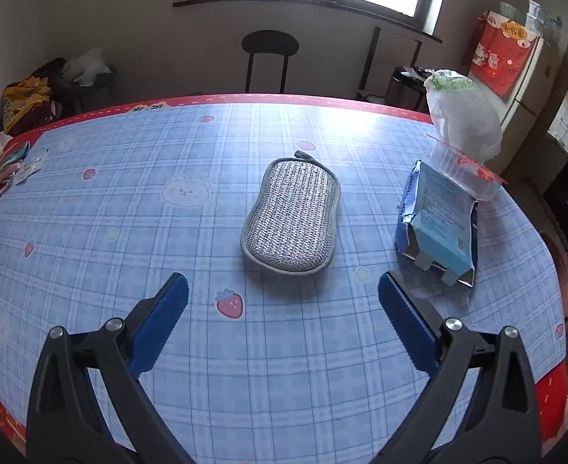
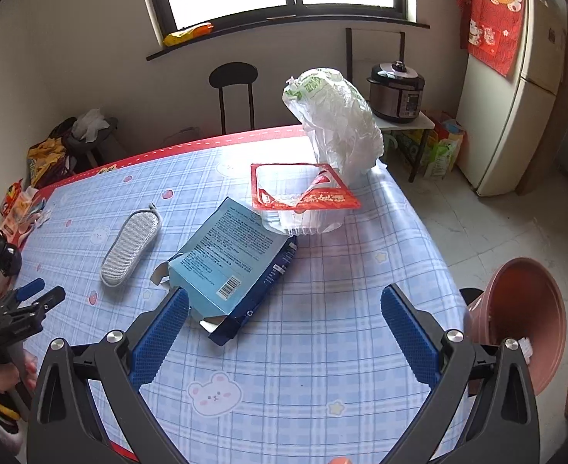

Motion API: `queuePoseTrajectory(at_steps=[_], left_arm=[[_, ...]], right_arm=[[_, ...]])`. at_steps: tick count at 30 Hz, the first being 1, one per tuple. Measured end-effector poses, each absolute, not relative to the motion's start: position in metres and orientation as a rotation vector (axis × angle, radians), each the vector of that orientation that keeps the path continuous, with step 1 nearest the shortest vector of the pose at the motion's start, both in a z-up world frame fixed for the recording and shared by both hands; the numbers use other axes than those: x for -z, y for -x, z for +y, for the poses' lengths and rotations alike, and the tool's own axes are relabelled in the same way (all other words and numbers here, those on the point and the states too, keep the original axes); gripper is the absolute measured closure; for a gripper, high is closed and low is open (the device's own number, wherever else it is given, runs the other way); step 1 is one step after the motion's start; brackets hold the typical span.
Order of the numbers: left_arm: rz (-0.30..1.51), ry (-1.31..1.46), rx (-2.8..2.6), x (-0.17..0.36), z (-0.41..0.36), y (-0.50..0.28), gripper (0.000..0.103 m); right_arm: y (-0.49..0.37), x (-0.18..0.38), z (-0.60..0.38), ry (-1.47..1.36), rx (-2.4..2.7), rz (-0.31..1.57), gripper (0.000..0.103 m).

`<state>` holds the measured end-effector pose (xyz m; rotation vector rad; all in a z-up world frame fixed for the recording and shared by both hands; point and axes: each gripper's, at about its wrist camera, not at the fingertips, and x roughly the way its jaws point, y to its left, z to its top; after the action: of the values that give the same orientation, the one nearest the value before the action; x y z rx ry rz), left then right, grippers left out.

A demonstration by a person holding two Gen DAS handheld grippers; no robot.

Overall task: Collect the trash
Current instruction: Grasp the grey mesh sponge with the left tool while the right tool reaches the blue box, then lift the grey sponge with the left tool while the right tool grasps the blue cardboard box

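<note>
A flattened blue cardboard box [image 2: 232, 266] lies on the blue checked tablecloth [image 2: 322, 348], also in the left wrist view [image 1: 438, 216]. Behind it sits a clear plastic tray with a red-rimmed film lid [image 2: 303, 197], [image 1: 465, 170], and a crumpled white plastic bag [image 2: 338, 123], [image 1: 461, 116]. A grey mesh scrubbing pad [image 1: 291, 216], [image 2: 131, 243] lies mid-table. My left gripper [image 1: 284, 294] is open and empty, just short of the pad; it also shows in the right wrist view [image 2: 38, 290]. My right gripper [image 2: 284, 305] is open and empty, its left finger beside the box's near end.
A pink bin [image 2: 523, 321] stands off the table's right edge. A black chair [image 1: 270, 58] is behind the table. A pressure cooker [image 2: 398, 91] sits on a side table beside a fridge [image 2: 516, 89]. Packets and clutter [image 1: 2, 162] lie at the table's left edge.
</note>
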<state>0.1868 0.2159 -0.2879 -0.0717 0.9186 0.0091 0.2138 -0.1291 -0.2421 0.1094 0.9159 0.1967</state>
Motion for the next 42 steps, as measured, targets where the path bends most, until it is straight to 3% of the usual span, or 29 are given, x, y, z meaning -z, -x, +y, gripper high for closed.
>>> queuePoseTrajectory(at_steps=[11,24,28,31,38,40,42], left_arm=[[0.997,-0.357,0.083,0.351,0.152,-0.262,0.006],[0.987,-0.368,0.053,0.373,0.182,-0.278,0.006],[0.966,-0.32,0.075,0.366,0.19,-0.279,0.043],[0.945,-0.252,0.1,0.355,0.201,-0.274,0.056],[0.901,-0.119,0.085,0.329,0.232,-0.259,0.073],[0.892,-0.059,0.076,0.322,0.242,-0.255,0.076],[0.887,0.002,0.07,0.316,0.254,-0.251,0.078]], right_arm=[[-0.219,0.279,-0.131,-0.193,-0.124,1.032,0.005],[-0.251,0.315,-0.054,0.023,-0.319,1.092,0.005],[-0.261,0.329,-0.013,0.192,-0.385,1.087,0.005],[-0.267,0.341,0.01,0.315,-0.409,1.084,0.005],[-0.274,0.363,0.046,0.565,-0.384,1.056,0.005],[-0.276,0.366,0.047,0.574,-0.375,1.068,0.018],[-0.276,0.365,0.045,0.551,-0.398,1.074,0.023]])
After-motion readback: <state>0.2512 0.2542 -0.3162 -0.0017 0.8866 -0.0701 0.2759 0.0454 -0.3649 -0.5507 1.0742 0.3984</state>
